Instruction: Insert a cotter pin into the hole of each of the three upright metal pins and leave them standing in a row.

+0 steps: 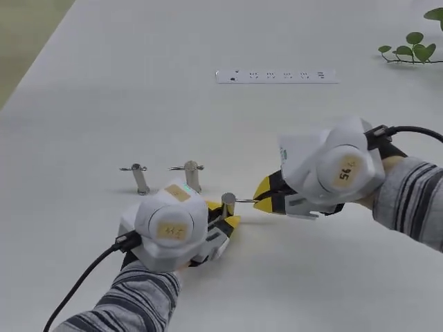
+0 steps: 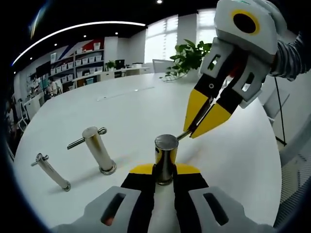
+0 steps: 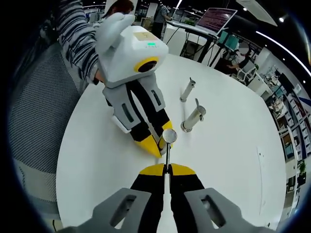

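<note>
White and bare around the work, the surface (image 1: 208,41) carries three upright metal pins in a row. Take the nearest pin (image 1: 228,204) as the mark. Beyond it, on the left gripper's side, the middle pin (image 1: 193,176) and then the far pin (image 1: 140,178) each have a cotter pin through the head. The left gripper (image 2: 165,171) has its jaws clamped on the nearest pin's lower shaft, holding it upright. The right gripper (image 3: 167,170) pinches the last cotter pin (image 3: 167,153) between closed jaws, its free end meeting the nearest pin's head from the other side. Whether the tip is in the hole cannot be told. The push should run level and straight along the hole, without levering, while the left jaws resist turning or tipping.
</note>
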### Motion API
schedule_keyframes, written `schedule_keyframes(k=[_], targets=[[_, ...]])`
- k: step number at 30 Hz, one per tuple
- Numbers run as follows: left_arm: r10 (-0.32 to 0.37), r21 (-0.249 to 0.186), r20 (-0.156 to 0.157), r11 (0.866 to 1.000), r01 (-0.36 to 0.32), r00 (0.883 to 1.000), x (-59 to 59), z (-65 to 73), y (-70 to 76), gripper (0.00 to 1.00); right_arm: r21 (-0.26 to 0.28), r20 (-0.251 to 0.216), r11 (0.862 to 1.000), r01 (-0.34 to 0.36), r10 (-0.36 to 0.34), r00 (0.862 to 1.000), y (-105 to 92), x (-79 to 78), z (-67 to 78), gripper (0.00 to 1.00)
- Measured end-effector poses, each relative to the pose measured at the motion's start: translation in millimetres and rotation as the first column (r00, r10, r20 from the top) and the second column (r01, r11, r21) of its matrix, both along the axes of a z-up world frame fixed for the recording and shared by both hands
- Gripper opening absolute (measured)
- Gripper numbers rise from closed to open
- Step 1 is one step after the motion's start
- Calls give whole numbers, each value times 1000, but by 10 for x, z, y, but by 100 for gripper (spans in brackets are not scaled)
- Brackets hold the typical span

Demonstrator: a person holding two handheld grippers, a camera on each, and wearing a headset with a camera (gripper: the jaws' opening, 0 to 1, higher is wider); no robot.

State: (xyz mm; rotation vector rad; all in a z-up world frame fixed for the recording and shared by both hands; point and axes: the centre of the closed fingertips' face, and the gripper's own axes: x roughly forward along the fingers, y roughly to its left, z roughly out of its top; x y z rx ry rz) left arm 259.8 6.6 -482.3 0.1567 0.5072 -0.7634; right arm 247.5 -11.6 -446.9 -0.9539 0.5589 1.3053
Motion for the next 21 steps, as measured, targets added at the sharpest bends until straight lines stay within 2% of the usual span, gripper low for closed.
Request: schedule_keyframes(k=[15, 21], targets=[[27, 1, -6, 1000, -27, 1000, 6, -15, 2, 10, 11, 21, 999, -46, 45, 999, 161, 26, 1, 0], [38, 3, -8, 999, -38, 999, 2, -16, 4, 10, 20, 16, 999, -50, 50, 999, 195, 18, 21, 0]])
